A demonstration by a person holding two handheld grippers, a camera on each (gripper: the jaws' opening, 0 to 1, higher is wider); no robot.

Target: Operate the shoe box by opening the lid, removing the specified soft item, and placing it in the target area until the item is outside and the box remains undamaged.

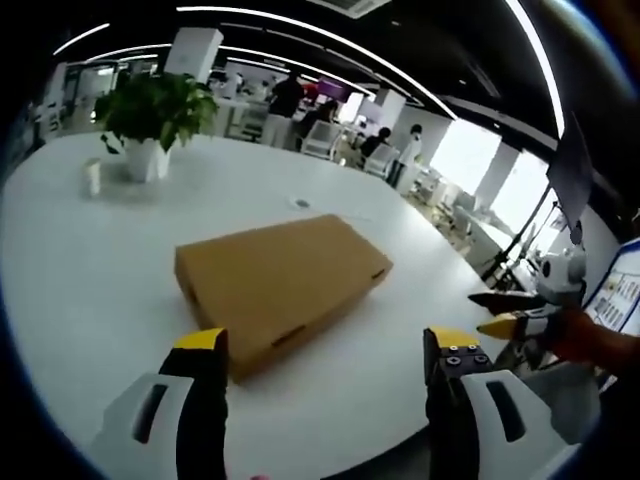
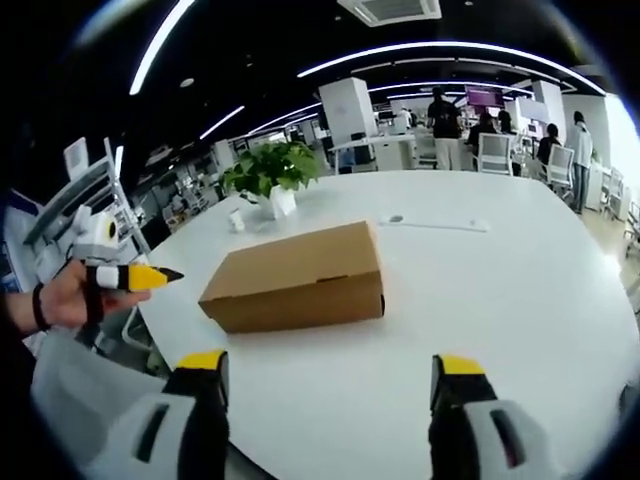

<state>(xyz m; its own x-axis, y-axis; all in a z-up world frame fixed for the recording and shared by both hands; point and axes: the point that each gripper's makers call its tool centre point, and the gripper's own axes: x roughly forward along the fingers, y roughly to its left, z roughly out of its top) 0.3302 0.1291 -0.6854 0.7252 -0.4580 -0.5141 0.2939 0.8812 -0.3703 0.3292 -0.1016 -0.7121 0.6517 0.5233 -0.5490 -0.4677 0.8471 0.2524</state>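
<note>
A brown cardboard shoe box (image 1: 285,285) lies flat on the white table (image 1: 90,290) with its lid shut. My left gripper (image 1: 328,340) hovers just short of the box's near corner, jaws wide apart and empty. In the right gripper view the same box (image 2: 300,275) sits in the middle, a little beyond my right gripper (image 2: 332,363), which is also open and holds nothing. The right gripper (image 1: 500,313) comes in at the right edge of the left gripper view, off the table. A hand holds the left gripper (image 2: 135,277) at the left of the right gripper view.
A potted plant (image 1: 150,115) in a white pot stands at the far side of the table, with a small white object (image 1: 92,178) beside it. A flat white strip (image 2: 435,223) lies beyond the box. People and office chairs fill the background.
</note>
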